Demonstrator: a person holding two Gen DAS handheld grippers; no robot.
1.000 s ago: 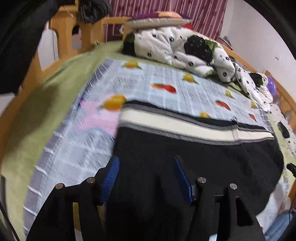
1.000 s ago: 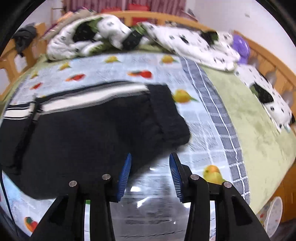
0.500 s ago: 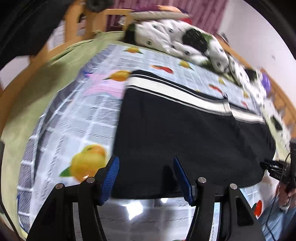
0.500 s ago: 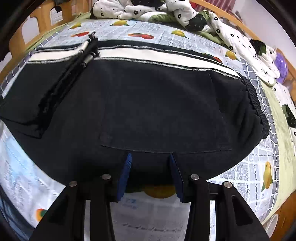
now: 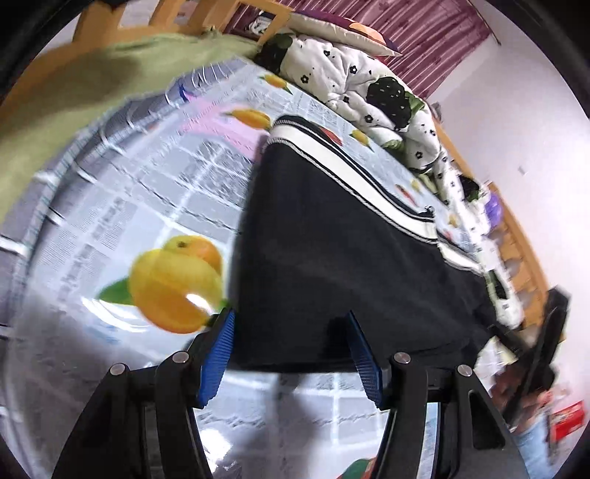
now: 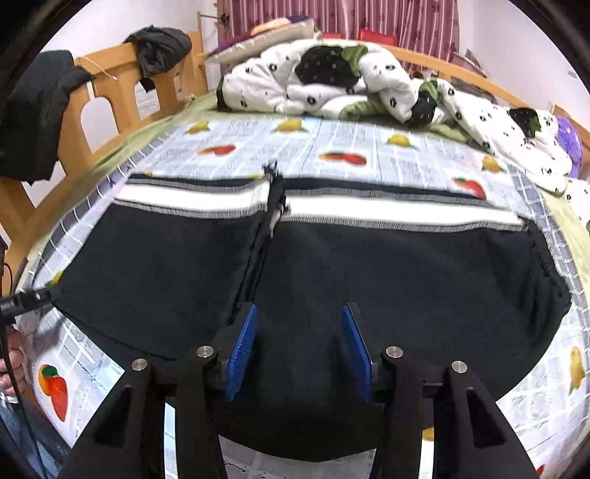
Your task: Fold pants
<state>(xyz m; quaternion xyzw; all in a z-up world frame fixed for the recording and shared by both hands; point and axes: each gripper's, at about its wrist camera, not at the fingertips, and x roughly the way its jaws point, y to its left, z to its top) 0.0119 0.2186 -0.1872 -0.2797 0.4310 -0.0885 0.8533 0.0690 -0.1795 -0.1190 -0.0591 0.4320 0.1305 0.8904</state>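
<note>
Pants, black with a white stripe along the far edge, lie spread flat on the bed, over a sheet printed with fruit and newsprint squares; in the right wrist view they fill the middle of the frame from 9 o'clock to 3 o'clock, with a doubled-over edge running from 12 o'clock down toward the left blue pad. The right tongs sit at 6 o'clock with their blue pads spread apart over the near black cloth, holding nothing that can be seen; whether the pads touch the fabric cannot be told. In the left wrist view the pants stretch from the centre out to 3 o'clock, their near hem crossing between the pads; the left tongs are parted wide at 6 o'clock, gripping nothing, with the hem just ahead of the tips. A printed orange on the sheet lies at 9 o'clock, beside the left pad. A crumpled white quilt with black spots is heaped at 12 o'clock at the head of the bed; a wooden bed rail stands at 10 o'clock with dark clothes draped over it; maroon curtains hang behind.
</note>
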